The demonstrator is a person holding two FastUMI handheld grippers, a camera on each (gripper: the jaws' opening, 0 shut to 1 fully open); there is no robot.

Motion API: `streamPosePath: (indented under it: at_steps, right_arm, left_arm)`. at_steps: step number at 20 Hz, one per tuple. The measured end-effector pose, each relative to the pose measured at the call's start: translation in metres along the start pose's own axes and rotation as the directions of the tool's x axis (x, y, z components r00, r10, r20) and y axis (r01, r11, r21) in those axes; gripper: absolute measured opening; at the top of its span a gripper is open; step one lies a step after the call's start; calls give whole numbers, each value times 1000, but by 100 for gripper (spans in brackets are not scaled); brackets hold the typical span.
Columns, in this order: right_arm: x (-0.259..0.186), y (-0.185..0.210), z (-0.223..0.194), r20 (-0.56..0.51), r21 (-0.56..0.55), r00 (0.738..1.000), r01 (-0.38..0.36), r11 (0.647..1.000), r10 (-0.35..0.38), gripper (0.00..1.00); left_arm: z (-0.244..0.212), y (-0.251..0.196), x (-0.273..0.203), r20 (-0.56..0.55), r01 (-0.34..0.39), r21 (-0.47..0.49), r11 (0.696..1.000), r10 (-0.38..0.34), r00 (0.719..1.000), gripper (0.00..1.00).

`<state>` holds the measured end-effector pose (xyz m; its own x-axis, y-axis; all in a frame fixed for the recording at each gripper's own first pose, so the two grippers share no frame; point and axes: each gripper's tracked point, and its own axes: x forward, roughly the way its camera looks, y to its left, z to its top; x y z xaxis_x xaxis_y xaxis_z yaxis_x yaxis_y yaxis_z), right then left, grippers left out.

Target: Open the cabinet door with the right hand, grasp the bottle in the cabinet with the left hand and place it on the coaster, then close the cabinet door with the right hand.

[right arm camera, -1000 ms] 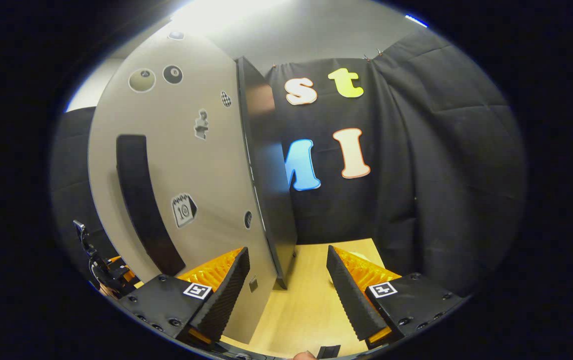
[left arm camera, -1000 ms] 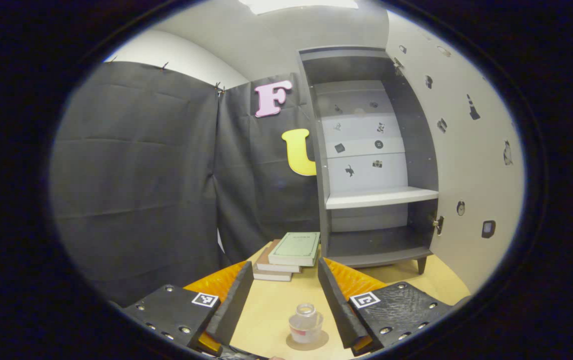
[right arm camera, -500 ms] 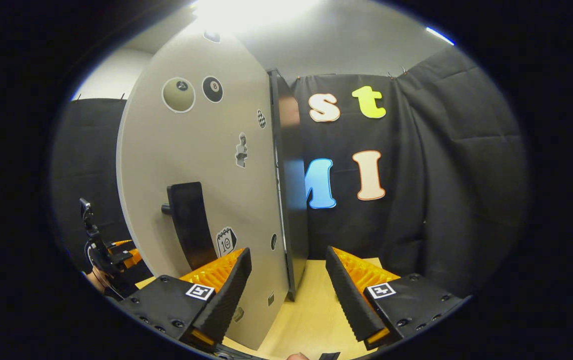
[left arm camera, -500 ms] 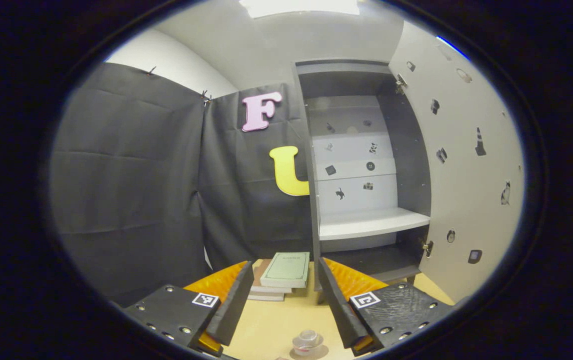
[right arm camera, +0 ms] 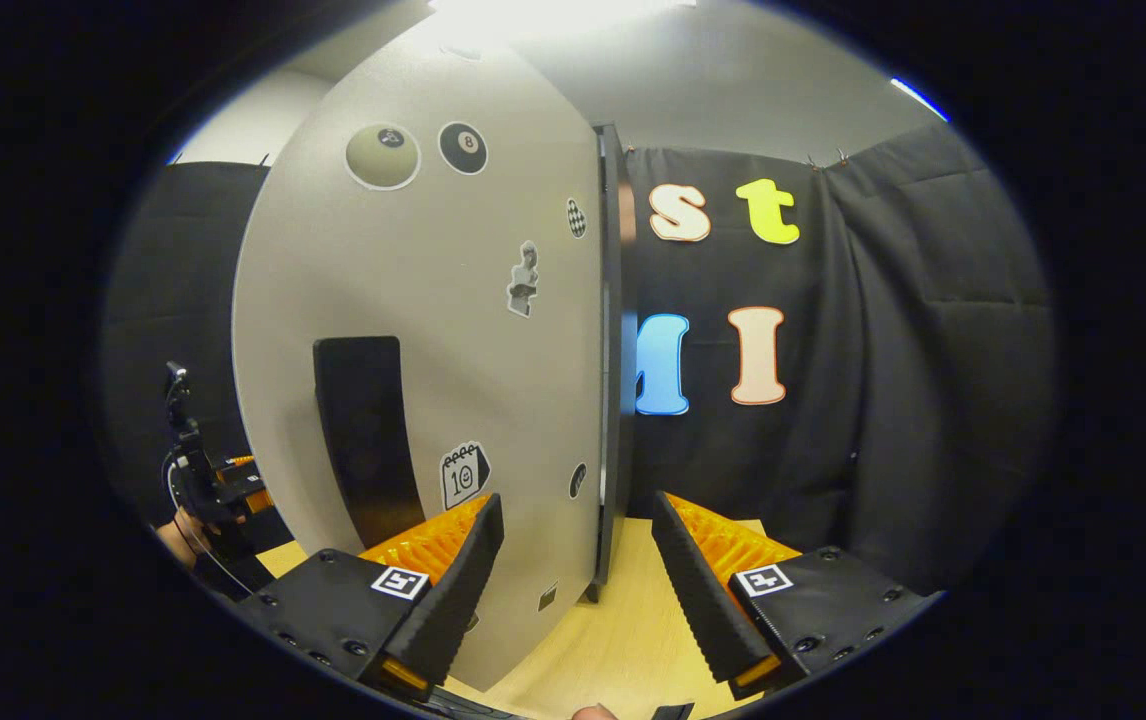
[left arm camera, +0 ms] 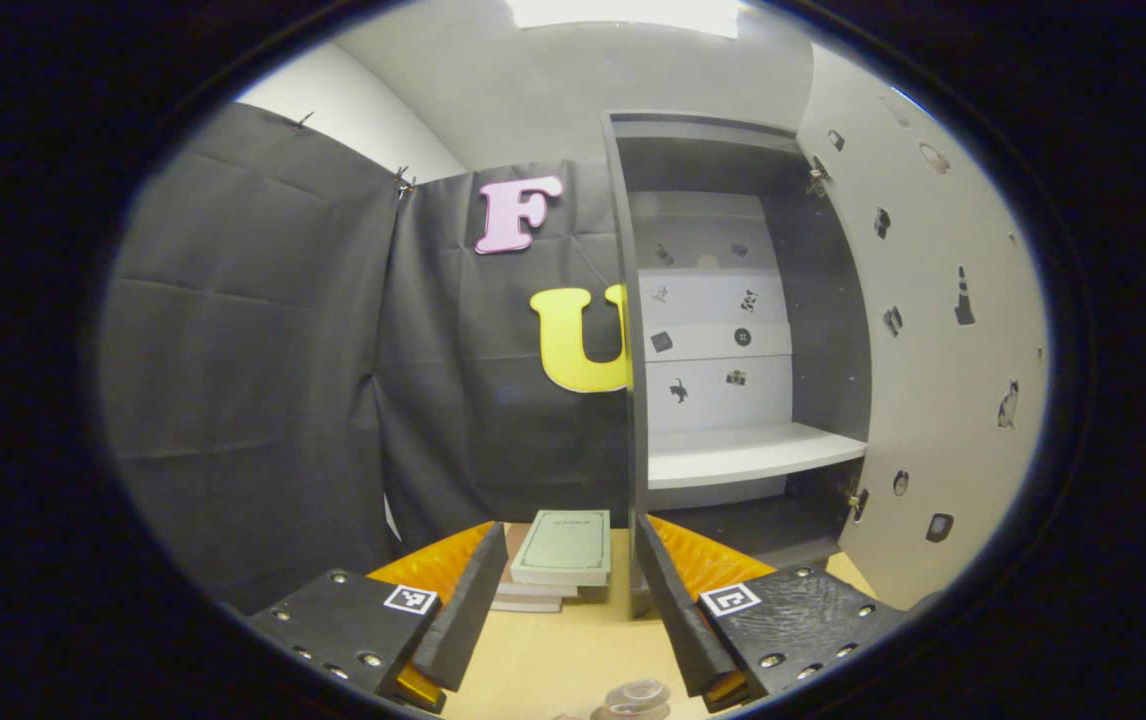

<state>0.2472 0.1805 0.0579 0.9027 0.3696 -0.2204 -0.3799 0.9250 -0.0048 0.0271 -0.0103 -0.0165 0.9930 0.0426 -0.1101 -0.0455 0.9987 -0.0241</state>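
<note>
In the left gripper view the grey cabinet (left arm camera: 743, 455) stands open, its pale door (left arm camera: 943, 330) swung out to the right and its shelves bare. My left gripper (left arm camera: 563, 610) is open; just below it the top of the clear bottle (left arm camera: 636, 694) shows on the coaster at the picture's bottom edge. In the right gripper view my right gripper (right arm camera: 578, 590) is open and faces the outer side of the door (right arm camera: 433, 330), close to its lower edge. The dark handle (right arm camera: 358, 430) is up and to the left. The left gripper (right arm camera: 203, 480) and a hand show far left.
A stack of books (left arm camera: 558, 555) lies on the wooden table (left arm camera: 543, 660) left of the cabinet. Black cloth closes the booth behind and to the sides. Bare table (right arm camera: 633, 640) lies right of the door.
My left gripper has pulled back and up, so the bottle has slid to the picture's bottom edge. The right gripper has turned so the door's face and handle show more squarely.
</note>
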Motion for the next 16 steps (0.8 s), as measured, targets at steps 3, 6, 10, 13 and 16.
streamPosePath:
  at_steps: [3, 6, 10, 13, 16]
  right_arm:
    - [9, 22, -2, -12, 19, 999, -39, 999, 39, 95]
    - [21, 39, 4, -7, 11, 998, -58, 998, 58, 95]
    - [37, 65, 6, -3, 16, 996, -87, 996, 87, 95]
    - [51, 84, 9, 5, 23, 994, -106, 994, 106, 96]
    - [66, 104, 11, 17, 34, 993, -119, 992, 118, 95]
  left_arm:
    - [-3, 19, 0, 1, -8, -14, 1000, 8, 1000, 77]
    - [-10, 41, -1, -5, -24, -23, 999, 24, 1000, 80]
    - [-16, 76, -10, -13, -56, -31, 998, 56, 998, 80]
    - [-21, 102, -16, -15, -82, -35, 996, 81, 997, 77]
    - [-28, 128, -22, -26, -106, -27, 994, 105, 994, 77]
